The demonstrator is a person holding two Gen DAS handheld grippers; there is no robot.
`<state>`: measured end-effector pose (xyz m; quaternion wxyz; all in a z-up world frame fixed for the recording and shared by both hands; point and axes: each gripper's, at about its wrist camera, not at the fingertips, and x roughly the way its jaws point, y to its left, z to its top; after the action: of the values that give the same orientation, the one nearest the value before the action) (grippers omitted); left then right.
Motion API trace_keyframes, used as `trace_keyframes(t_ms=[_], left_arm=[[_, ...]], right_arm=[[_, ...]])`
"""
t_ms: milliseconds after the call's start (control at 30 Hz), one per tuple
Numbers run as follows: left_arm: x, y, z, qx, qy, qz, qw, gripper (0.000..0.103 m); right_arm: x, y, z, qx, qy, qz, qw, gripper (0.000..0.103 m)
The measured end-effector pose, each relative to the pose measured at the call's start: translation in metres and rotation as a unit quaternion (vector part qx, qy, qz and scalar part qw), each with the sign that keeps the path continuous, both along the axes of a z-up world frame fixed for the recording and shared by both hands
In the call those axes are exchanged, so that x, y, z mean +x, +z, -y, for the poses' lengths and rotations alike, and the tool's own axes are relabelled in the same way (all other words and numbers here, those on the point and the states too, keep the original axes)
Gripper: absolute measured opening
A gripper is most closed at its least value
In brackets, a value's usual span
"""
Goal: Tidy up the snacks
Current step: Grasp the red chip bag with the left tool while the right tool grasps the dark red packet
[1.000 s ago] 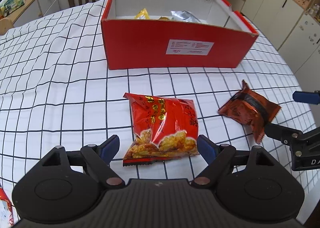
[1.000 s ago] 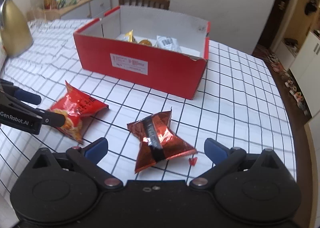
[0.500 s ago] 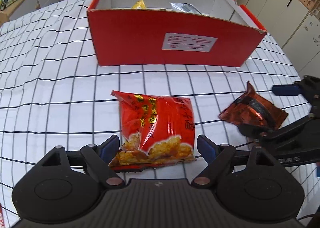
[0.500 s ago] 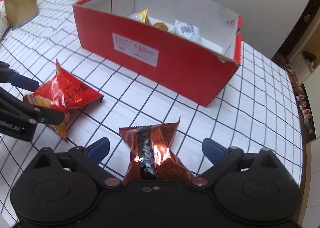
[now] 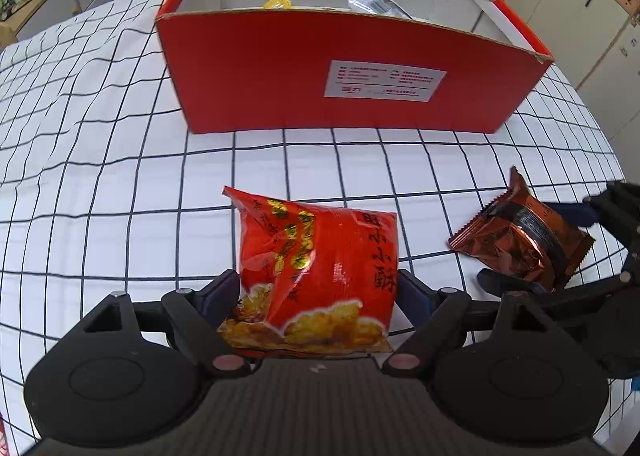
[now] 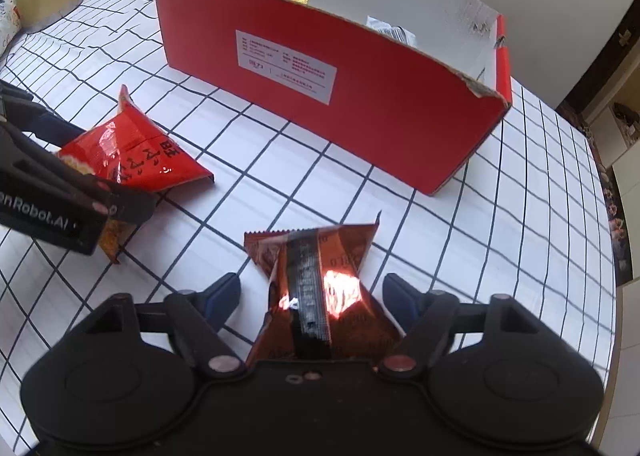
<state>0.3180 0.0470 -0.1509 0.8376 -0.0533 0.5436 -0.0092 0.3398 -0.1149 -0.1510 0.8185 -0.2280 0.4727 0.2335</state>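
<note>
The red cardboard box [image 5: 352, 68] stands open-topped on the checked tabletop [image 5: 100, 176], and serves as the landmark: a few wrapped snacks already lie inside it, so it is evidently where the loose packets are meant to go. Two packets lie on the cloth in front of its labelled long wall, apart from each other, each with one tool over it so that both can be taken at once. The left tool [image 5: 316, 292] straddles the near end of the red crisp packet [image 5: 320, 252], which lies in front of the box's middle; its jaws stand wide, the blue pads just beside the bag's edges, and I cannot tell whether they press yet. The right tool [image 6: 312, 296] has the copper-brown foil packet [image 6: 316, 280] between its fingers, in front of the box's right part; its jaws are closing, with a gap visible at the left pad, so nothing is gripped. Both packets rest flat, not lifted.
</note>
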Motion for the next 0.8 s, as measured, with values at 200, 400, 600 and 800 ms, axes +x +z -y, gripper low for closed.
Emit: trace_keyframes(t_ms=[200,400,600,800], left_arm=[[-0.003,0.002,-0.005,-0.014,0.007,-0.006,0.9999,0.078],[-0.008,0.005,-0.006,-0.02,0.005,-0.009,0.9998,0.069],[-0.018,0.008,-0.016,-0.032,0.013,-0.013,0.9993,0.062],[-0.031,0.011,-0.025,-0.043,0.017,-0.018,0.9988,0.061]], right_arm=[[-0.005,0.003,0.005,0.004,-0.023,0.007,1.0,0.061],[-0.01,0.005,0.008,0.02,-0.07,0.004,0.997,0.052],[-0.021,0.013,0.015,0.07,-0.124,-0.007,0.99,0.046],[-0.04,0.024,0.015,0.109,-0.156,-0.013,0.982,0.045]])
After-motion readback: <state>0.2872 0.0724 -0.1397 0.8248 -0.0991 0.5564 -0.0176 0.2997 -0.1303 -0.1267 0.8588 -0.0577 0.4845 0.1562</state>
